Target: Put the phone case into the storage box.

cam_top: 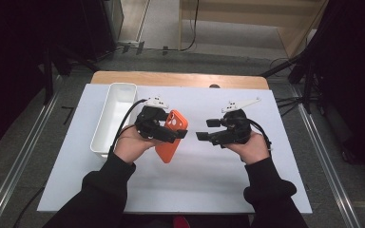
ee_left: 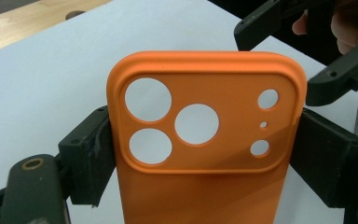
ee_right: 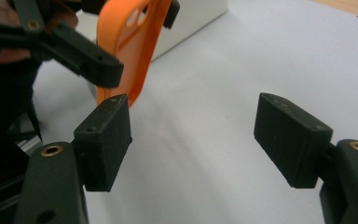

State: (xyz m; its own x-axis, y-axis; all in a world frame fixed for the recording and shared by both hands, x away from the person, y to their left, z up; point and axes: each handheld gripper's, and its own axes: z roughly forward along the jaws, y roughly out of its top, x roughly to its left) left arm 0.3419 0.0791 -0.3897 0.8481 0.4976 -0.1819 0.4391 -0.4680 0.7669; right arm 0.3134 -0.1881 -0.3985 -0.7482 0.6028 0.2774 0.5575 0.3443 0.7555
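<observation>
White bin point(cam_top: 115, 116) sits left of the clamped orange phone case point(cam_top: 171, 136)

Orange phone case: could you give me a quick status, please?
Left gripper clamped on orange phone case. Right gripper open, empty. White bin alongside, nothing blocking.

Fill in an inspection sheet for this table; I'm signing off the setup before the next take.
Surface: white table, bare around the hands.
Job's things: orange phone case, held off the table.
Clutter: white bin at the left edge.
Grippers: left gripper shut on the case's sides; right gripper open, nothing between its jaws.
Cables: black cable trails from the left gripper.
Surroundings: grey floor, wooden shelf, dark stands.
</observation>
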